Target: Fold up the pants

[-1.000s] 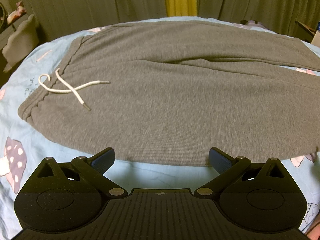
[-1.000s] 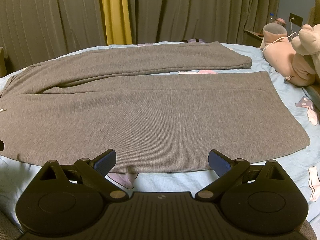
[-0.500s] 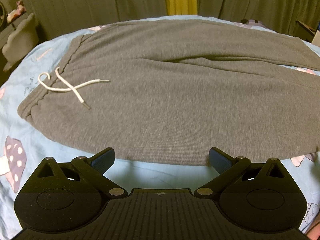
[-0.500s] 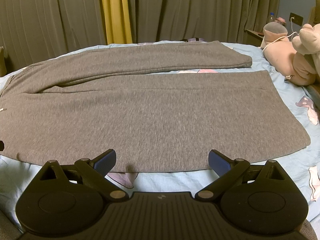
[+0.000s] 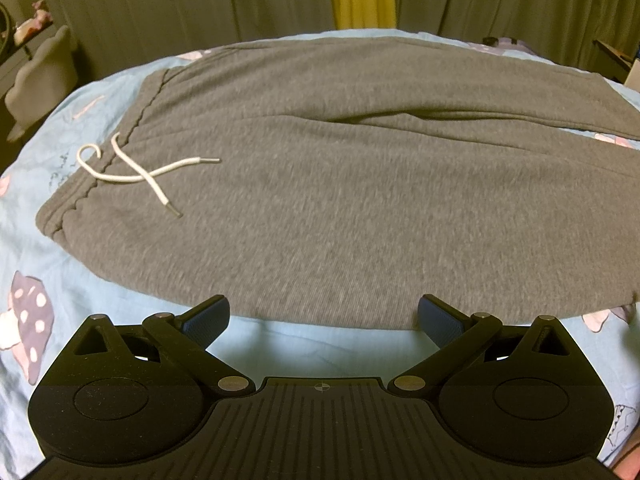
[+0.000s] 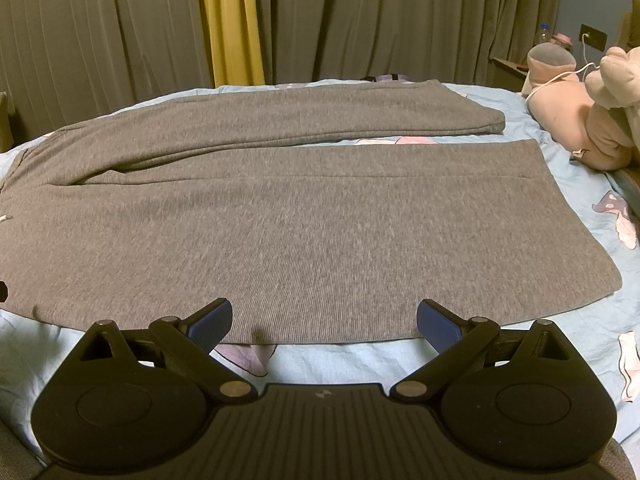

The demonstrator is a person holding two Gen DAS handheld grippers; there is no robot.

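Note:
Grey sweatpants (image 5: 340, 200) lie flat on the light blue bedsheet (image 5: 320, 344), waistband to the left with a white drawstring (image 5: 136, 172) on it. In the right wrist view both legs (image 6: 300, 220) run to the right, the far leg (image 6: 320, 116) angled away from the near one. My left gripper (image 5: 324, 318) hovers open just short of the near edge of the pants, by the hip. My right gripper (image 6: 324, 320) is open too, at the near edge of the near leg. Neither holds anything.
Pink and beige plush toys (image 6: 576, 120) lie on the bed at the right, beyond the leg hems. Grey and yellow curtains (image 6: 232, 24) hang behind the bed. A grey chair (image 5: 40, 76) stands at the far left. Mushroom prints (image 5: 28, 316) dot the sheet.
Both grippers have crept slightly forward toward the near edge of the pants. The pants have not moved and both grippers stay open.

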